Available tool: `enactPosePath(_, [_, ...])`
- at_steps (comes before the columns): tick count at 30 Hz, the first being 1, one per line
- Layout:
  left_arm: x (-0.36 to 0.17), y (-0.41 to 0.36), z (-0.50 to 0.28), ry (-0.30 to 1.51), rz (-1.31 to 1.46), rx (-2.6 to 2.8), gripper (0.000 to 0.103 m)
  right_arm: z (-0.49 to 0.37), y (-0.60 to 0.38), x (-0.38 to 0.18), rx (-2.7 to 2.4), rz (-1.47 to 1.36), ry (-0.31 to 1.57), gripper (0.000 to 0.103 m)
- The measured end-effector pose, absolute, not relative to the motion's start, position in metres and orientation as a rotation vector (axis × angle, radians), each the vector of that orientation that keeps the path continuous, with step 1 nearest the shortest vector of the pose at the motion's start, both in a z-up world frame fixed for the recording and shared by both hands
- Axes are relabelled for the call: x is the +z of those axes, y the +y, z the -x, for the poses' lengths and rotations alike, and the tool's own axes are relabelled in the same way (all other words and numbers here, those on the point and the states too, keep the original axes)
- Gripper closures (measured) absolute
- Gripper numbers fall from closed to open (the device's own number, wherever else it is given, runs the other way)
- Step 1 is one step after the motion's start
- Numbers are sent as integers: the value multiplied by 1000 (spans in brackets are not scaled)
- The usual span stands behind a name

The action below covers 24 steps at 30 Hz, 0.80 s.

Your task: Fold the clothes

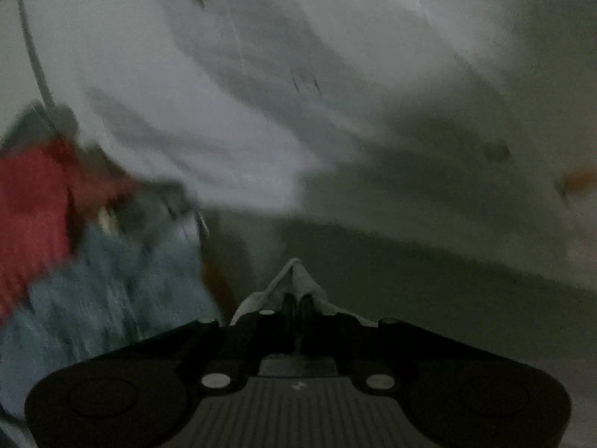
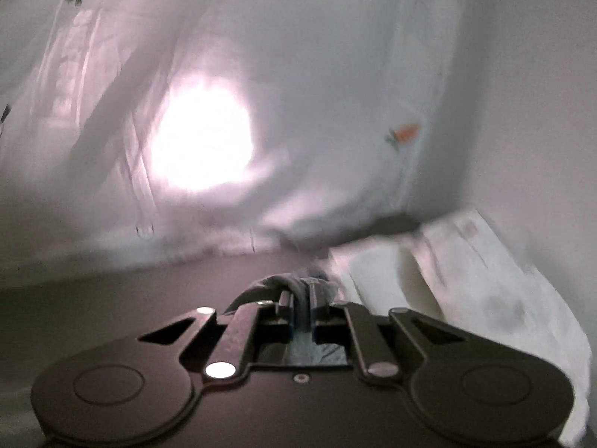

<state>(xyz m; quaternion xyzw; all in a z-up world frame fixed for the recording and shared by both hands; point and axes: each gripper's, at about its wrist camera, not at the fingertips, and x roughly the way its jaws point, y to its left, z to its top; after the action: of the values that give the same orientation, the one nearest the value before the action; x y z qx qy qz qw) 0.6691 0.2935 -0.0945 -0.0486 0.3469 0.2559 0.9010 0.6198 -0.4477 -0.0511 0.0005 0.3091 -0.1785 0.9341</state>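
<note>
A white garment printed with small orange carrots (image 2: 335, 93) hangs spread in front of both cameras and fills most of each view. My left gripper (image 1: 297, 300) is shut on a pinched fold of the white garment (image 1: 294, 272). My right gripper (image 2: 301, 295) is shut on a bunched edge of the same garment, with cloth trailing back between the fingers. Light glows through the cloth in the right wrist view. The left wrist view is blurred.
At the lower left of the left wrist view lie a red garment (image 1: 30, 209) and a light blue denim-like garment (image 1: 112, 291), both blurred. A thin grey cord or rod (image 1: 33, 52) runs down the upper left. Folds of white cloth (image 2: 485, 280) hang at the right.
</note>
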Motion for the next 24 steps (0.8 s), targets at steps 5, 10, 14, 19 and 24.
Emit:
enactPosePath(5, [-80, 288, -667, 699, 174, 548, 52, -651, -415, -59, -370, 110, 707, 38])
enactPosePath(10, [-94, 260, -596, 743, 202, 483, 39, -611, -410, -80, -334, -10, 775, 32])
enactPosePath(14, [-126, 241, -534, 854, 206, 491, 39, -572, -409, -107, -351, -92, 851, 32])
enactPosePath(19, [-153, 228, -466, 960, 260, 558, 39, -534, -404, -147, -362, -120, 958, 32])
enactPosePath(24, [-172, 232, -436, 1031, 340, 611, 39, -518, -390, -178, -350, -104, 1027, 32])
